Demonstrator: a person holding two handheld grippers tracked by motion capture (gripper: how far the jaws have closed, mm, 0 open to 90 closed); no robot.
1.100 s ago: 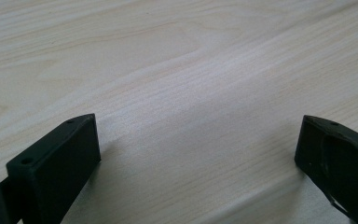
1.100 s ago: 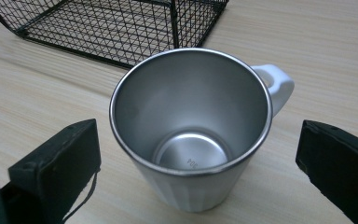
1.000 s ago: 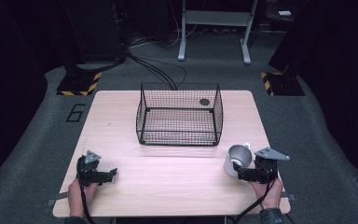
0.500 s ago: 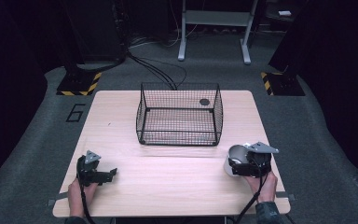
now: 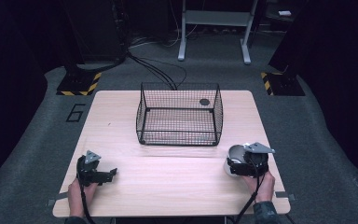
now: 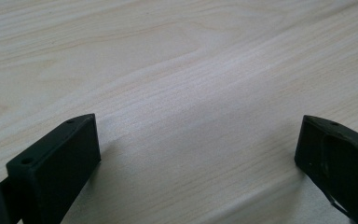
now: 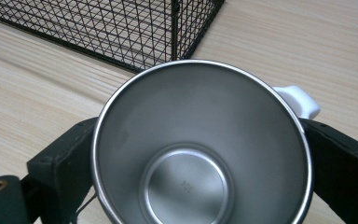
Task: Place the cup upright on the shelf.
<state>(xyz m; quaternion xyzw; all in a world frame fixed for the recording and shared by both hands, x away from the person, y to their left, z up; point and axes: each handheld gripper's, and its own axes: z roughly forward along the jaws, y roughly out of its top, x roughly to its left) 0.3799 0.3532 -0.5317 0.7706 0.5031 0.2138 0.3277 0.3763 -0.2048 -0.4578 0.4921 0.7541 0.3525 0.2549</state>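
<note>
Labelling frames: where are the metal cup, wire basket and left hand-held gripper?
metal cup (image 7: pixel 186 186), right gripper view, inner bottom.
wire basket (image 5: pixel 179 126), high view, front mesh wall.
left hand-held gripper (image 5: pixel 113 172), high view, between its fingertips.

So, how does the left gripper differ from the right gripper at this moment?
The left gripper is open with bare table between its fingers, while the right gripper has its fingers on either side of a steel cup, apparently gripping it. The left gripper sits at the table's near left, far from the wire basket; the right gripper is at the near right, closer to it. Both are black and hand-held.
</note>
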